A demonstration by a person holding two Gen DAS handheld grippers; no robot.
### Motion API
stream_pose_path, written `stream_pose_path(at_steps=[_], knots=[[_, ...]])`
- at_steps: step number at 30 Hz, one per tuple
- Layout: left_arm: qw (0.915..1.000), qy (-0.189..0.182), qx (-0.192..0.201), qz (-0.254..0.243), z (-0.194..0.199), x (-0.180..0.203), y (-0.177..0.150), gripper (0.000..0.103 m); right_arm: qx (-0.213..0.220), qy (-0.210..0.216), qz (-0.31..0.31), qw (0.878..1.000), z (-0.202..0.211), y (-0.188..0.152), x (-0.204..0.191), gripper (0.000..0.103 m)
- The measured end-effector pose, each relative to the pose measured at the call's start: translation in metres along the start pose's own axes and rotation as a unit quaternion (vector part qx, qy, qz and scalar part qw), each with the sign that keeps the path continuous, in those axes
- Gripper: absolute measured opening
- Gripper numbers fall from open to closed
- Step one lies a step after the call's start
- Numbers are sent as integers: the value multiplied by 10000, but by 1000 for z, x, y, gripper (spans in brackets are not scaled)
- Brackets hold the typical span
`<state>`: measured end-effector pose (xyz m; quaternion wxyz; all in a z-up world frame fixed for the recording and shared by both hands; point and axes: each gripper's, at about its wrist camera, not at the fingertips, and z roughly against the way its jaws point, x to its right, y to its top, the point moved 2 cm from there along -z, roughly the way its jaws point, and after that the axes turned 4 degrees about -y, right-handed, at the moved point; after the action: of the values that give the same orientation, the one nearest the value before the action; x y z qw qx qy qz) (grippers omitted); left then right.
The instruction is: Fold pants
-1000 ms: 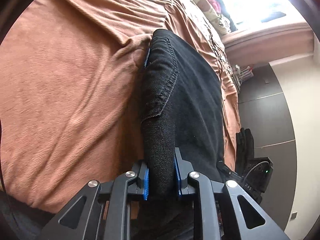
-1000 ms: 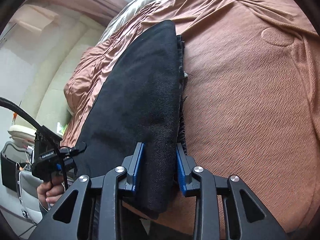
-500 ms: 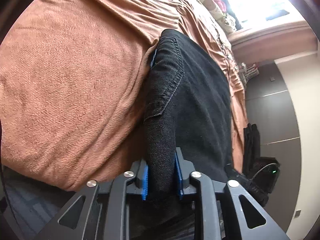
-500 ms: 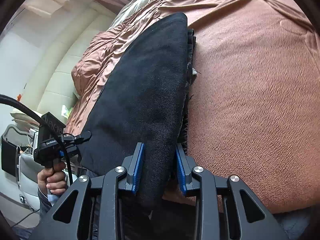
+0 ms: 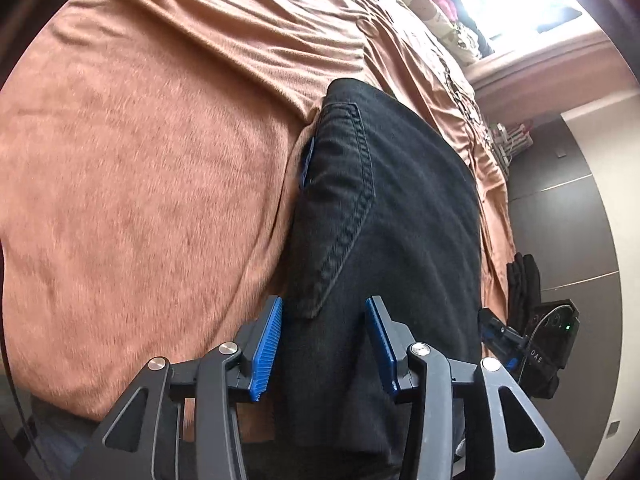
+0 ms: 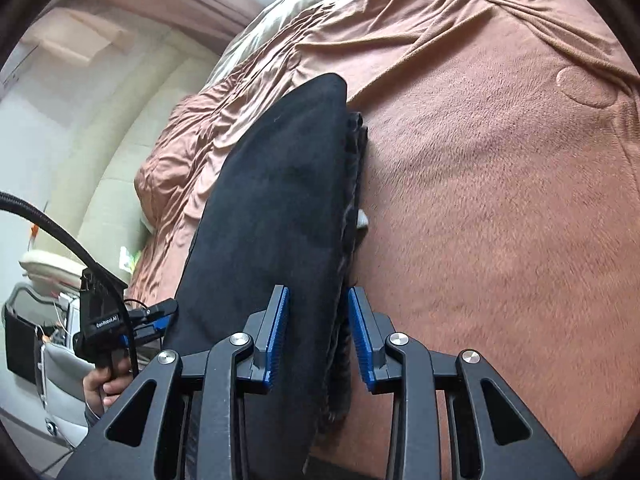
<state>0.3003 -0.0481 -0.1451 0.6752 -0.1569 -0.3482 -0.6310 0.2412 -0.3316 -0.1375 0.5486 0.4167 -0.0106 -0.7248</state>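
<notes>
Bed (image 5: pixel 152 184), wide, under a rust-brown brushed blanket: we note bare, open cloth to the left of the garment in the left wrist view and to its right in the right wrist view; the near edge drops off just beneath both claws.

Pants (image 5: pixel 400 208), black denim, folded into a long band: they lie on the blanket, the long axis running straight away from each claw toward the far side, a stitched pocket on top.

Left claw (image 5: pixel 324 344): jaws have just been opening, blue pads clear of the cloth between them; released.

Right claw (image 6: pixel 318 336): jaws have just been closing; clenched on the pants' near, frayed edge (image 6: pixel 348 216).
</notes>
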Motion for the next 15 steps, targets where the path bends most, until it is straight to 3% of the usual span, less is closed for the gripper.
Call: stream_pose_path(at_steps=[2,5,8,13,15], knots=[[10000,26,-13,-7,-1,-1,3,45,-69,114,-95,9999,-9,4,6,11],[10000,58,-37,-19,-6,-1,10,45,-120,198,-249,9994,-20,-4,11,8],[9999,109,-57,-38,-9,-1,15,45,-219,325,-344,9986,-28,-15,13,8],[9997,182,-117,-112,-14,2,24,46,-284,396,-259,9985,-17,-3,20,8],[9996,210,-112,-142,-15,4,28,50,-241,402,-324,9984,-15,4,25,16]])
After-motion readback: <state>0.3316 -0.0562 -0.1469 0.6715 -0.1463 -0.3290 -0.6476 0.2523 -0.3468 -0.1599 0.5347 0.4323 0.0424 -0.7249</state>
